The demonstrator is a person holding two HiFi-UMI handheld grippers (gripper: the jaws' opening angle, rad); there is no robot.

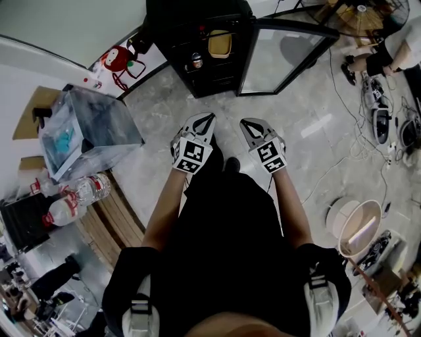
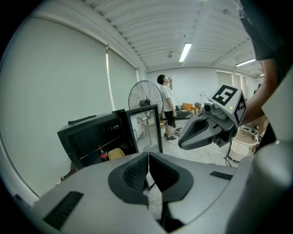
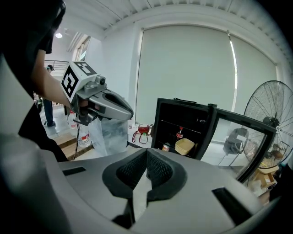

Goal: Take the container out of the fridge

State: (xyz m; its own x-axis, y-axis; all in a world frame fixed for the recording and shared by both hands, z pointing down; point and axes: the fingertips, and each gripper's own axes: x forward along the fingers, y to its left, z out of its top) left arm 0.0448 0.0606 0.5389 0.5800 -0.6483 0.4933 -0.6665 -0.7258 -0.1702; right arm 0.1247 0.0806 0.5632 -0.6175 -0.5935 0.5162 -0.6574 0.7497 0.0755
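A small black fridge (image 1: pixel 205 49) stands on the floor ahead, its glass door (image 1: pixel 283 56) swung open to the right. On its shelf sits a yellow container (image 1: pixel 219 43), also in the left gripper view (image 2: pixel 116 153) and the right gripper view (image 3: pixel 185 146). A cola bottle (image 3: pixel 180 133) and a can (image 3: pixel 166 147) stand beside it. My left gripper (image 1: pixel 206 120) and right gripper (image 1: pixel 250 125) hover side by side well short of the fridge. Both are shut, with nothing between their jaws (image 2: pixel 147 160) (image 3: pixel 146 155).
A clear plastic box (image 1: pixel 92 128) and water bottles (image 1: pixel 75 197) sit on a low wooden platform at the left. A standing fan (image 1: pixel 362 16), floor cables (image 1: pixel 378 118) and a white bucket (image 1: pixel 358 227) are at the right. A person (image 2: pixel 167 107) stands far back.
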